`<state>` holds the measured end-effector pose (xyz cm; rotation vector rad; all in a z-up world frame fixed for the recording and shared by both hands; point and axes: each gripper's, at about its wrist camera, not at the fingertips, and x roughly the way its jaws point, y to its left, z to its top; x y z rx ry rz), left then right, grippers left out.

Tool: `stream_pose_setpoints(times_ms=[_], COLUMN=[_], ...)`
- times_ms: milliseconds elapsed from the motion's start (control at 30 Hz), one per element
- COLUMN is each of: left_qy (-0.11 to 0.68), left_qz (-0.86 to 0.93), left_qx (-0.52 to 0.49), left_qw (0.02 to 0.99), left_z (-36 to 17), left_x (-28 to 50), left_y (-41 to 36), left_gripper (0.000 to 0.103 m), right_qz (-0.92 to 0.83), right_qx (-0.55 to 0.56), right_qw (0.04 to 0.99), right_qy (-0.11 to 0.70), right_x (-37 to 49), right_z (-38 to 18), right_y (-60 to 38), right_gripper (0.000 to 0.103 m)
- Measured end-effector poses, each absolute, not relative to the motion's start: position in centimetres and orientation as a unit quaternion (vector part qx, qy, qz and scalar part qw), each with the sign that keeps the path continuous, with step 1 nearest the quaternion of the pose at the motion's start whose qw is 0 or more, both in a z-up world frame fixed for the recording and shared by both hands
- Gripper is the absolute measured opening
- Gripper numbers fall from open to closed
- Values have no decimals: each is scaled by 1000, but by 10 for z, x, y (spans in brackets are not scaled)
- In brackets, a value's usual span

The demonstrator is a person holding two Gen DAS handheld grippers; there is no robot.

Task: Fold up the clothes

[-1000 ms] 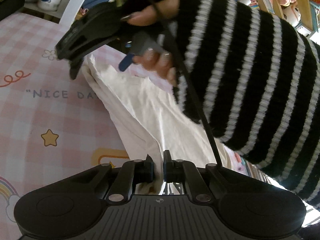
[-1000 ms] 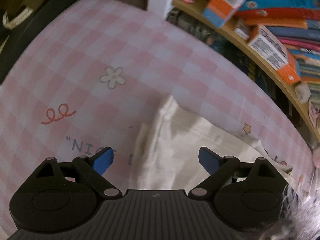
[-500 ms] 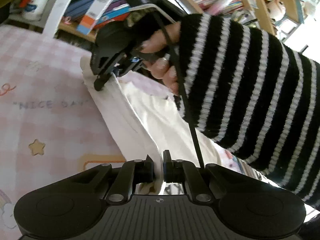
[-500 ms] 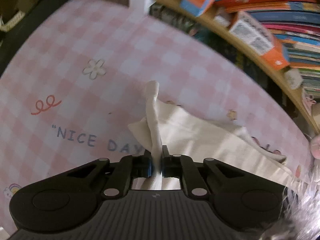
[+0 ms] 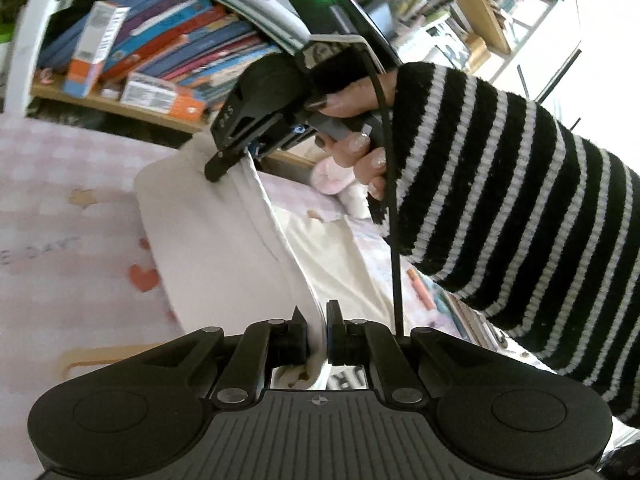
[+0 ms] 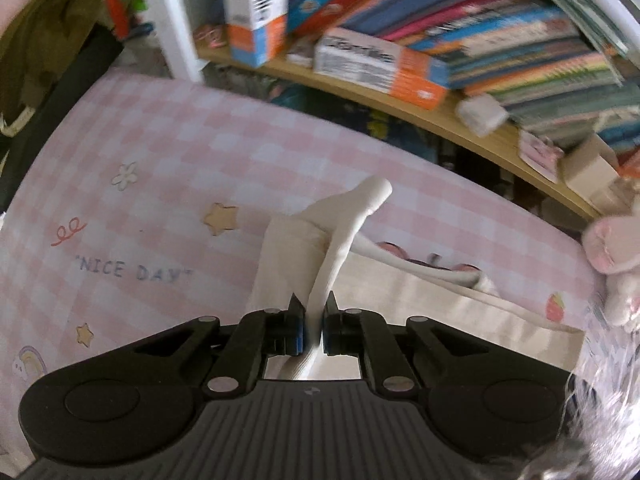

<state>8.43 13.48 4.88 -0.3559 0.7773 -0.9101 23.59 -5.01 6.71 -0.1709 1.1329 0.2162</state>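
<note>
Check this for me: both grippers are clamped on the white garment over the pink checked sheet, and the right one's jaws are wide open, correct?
Not quite. In the right wrist view the right gripper has its jaws shut on the white garment, not wide open. The left gripper is clamped too, over the pink checked sheet.

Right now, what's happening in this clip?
A person in a black-and-white striped sleeve is folding a white cloth garment on a pink checked sheet printed "NICE DAY". Both claws are shut on the garment: the left claw pinches one edge, the right claw another. The fabric between them is lifted off the sheet, while the rest lies on it. A wooden bookshelf stands behind.
</note>
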Motion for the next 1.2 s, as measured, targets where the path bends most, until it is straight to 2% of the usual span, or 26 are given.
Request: stream_pose_setpoints(times_ms=[600,1200], left_qy=[390,423], left_qz=[-362,-361], left_qx=[-120,-44], left_qw=[838,830], left_z=[75,74], left_x=[73,72], left_y=[-7,-83], left_gripper=[7,8], right_qz=[207,223], right_qx=[1,62], right_qw=[861,852], right_qy=[465,470], right_x=[227,229], right_z=[75,47], right_y=[-229,-312], right_gripper=[8,8])
